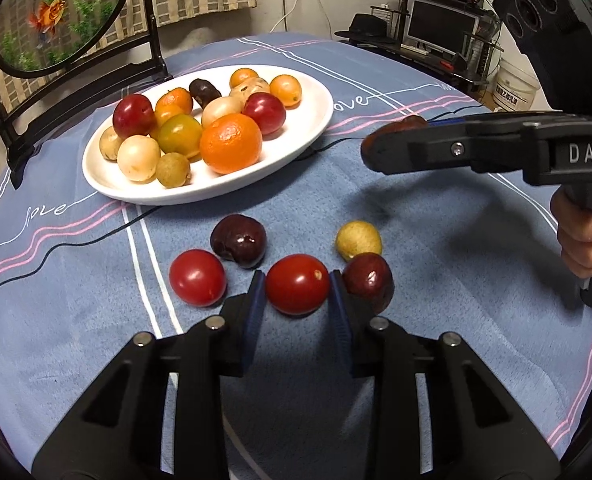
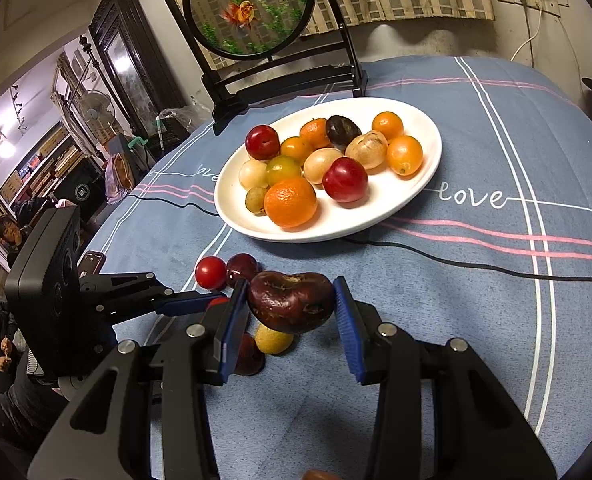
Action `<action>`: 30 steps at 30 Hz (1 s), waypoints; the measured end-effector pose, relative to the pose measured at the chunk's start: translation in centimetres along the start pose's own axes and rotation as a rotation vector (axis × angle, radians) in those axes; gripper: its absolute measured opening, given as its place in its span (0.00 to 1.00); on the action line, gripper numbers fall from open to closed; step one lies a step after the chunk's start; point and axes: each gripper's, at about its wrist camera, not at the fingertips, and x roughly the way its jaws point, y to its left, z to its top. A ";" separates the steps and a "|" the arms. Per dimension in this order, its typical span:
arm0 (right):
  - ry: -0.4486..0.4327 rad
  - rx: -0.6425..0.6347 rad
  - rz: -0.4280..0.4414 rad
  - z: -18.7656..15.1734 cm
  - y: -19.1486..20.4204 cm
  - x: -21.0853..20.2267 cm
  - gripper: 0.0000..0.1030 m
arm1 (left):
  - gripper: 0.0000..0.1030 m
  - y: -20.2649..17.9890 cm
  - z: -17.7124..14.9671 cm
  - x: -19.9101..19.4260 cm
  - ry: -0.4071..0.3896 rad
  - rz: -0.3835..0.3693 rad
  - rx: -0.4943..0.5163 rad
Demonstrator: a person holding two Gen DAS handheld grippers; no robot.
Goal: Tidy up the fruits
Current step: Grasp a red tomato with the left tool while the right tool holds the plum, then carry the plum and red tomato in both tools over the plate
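A white plate (image 1: 312, 132) (image 2: 424, 184) holds several fruits, among them an orange (image 1: 231, 143) (image 2: 290, 201) and red plums. Loose fruits lie on the blue cloth in front of it. My left gripper (image 1: 297, 286) is shut on a red cherry tomato (image 1: 297, 284), low over the cloth. Beside it lie a second tomato (image 1: 197, 277) (image 2: 210, 273), a dark cherry (image 1: 239, 240) (image 2: 241, 267), a yellow-green fruit (image 1: 358, 239) (image 2: 273, 340) and a dark red fruit (image 1: 369, 280). My right gripper (image 2: 291, 304) is shut on a wrinkled dark brown fruit (image 2: 291, 301) (image 1: 412, 122), held above the cloth.
A round goldfish screen on a black stand (image 1: 56, 12) (image 2: 248, 8) stands behind the plate. A black cable (image 2: 476, 264) runs across the cloth under the plate. A desk with a monitor (image 1: 442, 26) is beyond the table. People sit at the left in the right wrist view (image 2: 0, 236).
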 end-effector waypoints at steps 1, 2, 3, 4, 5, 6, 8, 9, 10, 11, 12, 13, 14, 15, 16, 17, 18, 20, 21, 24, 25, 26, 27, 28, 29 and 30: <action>0.000 0.001 0.002 0.0 0.0 0.0 0.42 | 0.32 0.0 0.0 -0.1 0.001 0.001 -0.006; -0.001 0.001 0.003 0.0 0.0 0.0 0.42 | 0.32 -0.1 0.0 -0.1 0.001 -0.002 -0.011; -0.002 0.001 0.005 0.0 0.0 -0.1 0.42 | 0.32 -0.1 0.0 -0.3 -0.004 -0.006 -0.015; -0.003 0.001 0.006 0.0 0.1 -0.1 0.42 | 0.32 -0.2 -0.1 -0.5 -0.009 -0.010 -0.017; -0.006 0.001 0.007 0.0 0.1 -0.1 0.42 | 0.32 -0.3 -0.1 -0.8 -0.019 -0.014 -0.020; -0.009 0.001 0.008 -0.1 0.1 -0.2 0.42 | 0.32 -0.3 -0.1 -1.0 -0.027 -0.014 -0.023; -0.016 0.002 0.014 -0.2 0.1 -0.4 0.42 | 0.32 -0.2 -0.2 -1.8 -0.050 -0.017 -0.042; -0.019 0.002 0.017 -0.2 0.1 -0.5 0.42 | 0.32 -0.2 -0.3 -2.1 -0.060 -0.019 -0.051; -0.021 0.001 0.020 -0.3 0.1 -0.5 0.42 | 0.32 -0.1 -0.3 -2.3 -0.070 -0.021 -0.060; -0.025 -0.003 0.021 -0.4 0.2 -0.6 0.42 | 0.32 0.0 -0.4 -2.7 -0.081 -0.022 -0.072; -0.028 -0.009 0.021 -0.5 0.3 -0.7 0.42 | 0.32 0.1 -0.4 -3.0 -0.091 -0.023 -0.082; -0.030 -0.011 0.023 -0.5 0.3 -0.7 0.42 | 0.32 0.1 -0.4 -3.1 -0.098 -0.025 -0.088; -0.034 -0.012 0.030 -0.6 0.4 -0.8 0.42 | 0.32 0.2 -0.4 -3.3 -0.106 -0.029 -0.096; -0.038 -0.014 0.036 -0.6 0.4 -0.9 0.42 | 0.32 0.2 -0.4 -3.5 -0.112 -0.030 -0.102; -0.042 -0.018 0.038 -0.7 0.5 -1.0 0.42 | 0.32 0.2 -0.4 -3.7 -0.120 -0.030 -0.106; -0.048 -0.025 0.038 -0.7 0.6 -1.1 0.42 | 0.32 0.2 -0.4 -4.0 -0.130 -0.030 -0.112; -0.053 -0.028 0.038 -0.8 0.7 -1.1 0.42 | 0.32 0.3 -0.4 -4.2 -0.140 -0.029 -0.118; -0.065 -0.033 0.045 -0.8 0.8 -1.3 0.42 | 0.32 0.4 -0.3 -4.6 -0.160 -0.021 -0.128; -0.071 -0.034 0.048 -0.8 0.8 -1.4 0.42 | 0.32 0.5 -0.1 -4.7 -0.168 -0.012 -0.129; -0.093 -0.037 0.056 -0.2 0.8 -1.7 0.42 | 0.32 1.2 0.8 -5.3 -0.189 0.017 -0.137; -0.097 -0.034 0.058 -0.1 0.8 -1.8 0.42 | 0.32 1.5 1.2 -5.4 -0.194 0.022 -0.143; -0.108 -0.027 0.062 0.3 0.7 -1.8 0.42 | 0.31 1.9 1.9 -5.6 -0.204 0.030 -0.150; -0.118 -0.022 0.061 0.7 0.6 -1.9 0.42 | 0.31 2.3 2.4 -5.8 -0.213 0.038 -0.154; -0.129 -0.020 0.054 1.1 0.5 -1.9 0.42 | 0.32 2.6 3.0 -5.9 -0.221 0.046 -0.156; -0.141 -0.022 0.040 1.9 0.4 -1.9 0.42 | 0.31 3.0 3.8 -5.9 -0.233 0.058 -0.162; -0.149 -0.023 0.028 2.5 0.3 -1.8 0.42 | 0.32 3.3 4.4 -5.9 -0.243 0.067 -0.170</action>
